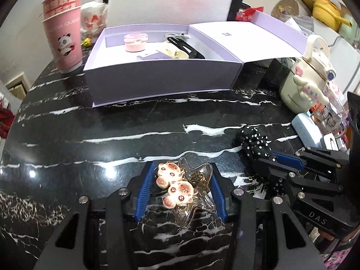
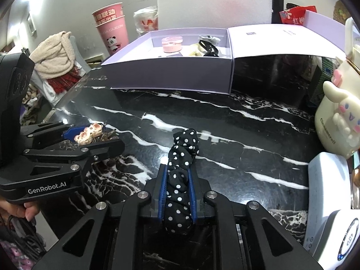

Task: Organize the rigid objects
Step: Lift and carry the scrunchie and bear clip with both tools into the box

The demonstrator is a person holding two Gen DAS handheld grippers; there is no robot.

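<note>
Left gripper (image 1: 180,191) holds the bear clip (image 1: 177,189) between its pads, just above the tabletop (image 1: 112,123). Right gripper (image 2: 178,191) is clamped narrow on the dotted scrunchie (image 2: 182,168). Risks: the clip's glossy clear shell may slip or twist out during transfer; the soft scrunchie may sag free. Both grippers point steeply down, side by side, well short of the open box (image 1: 162,78).
</note>
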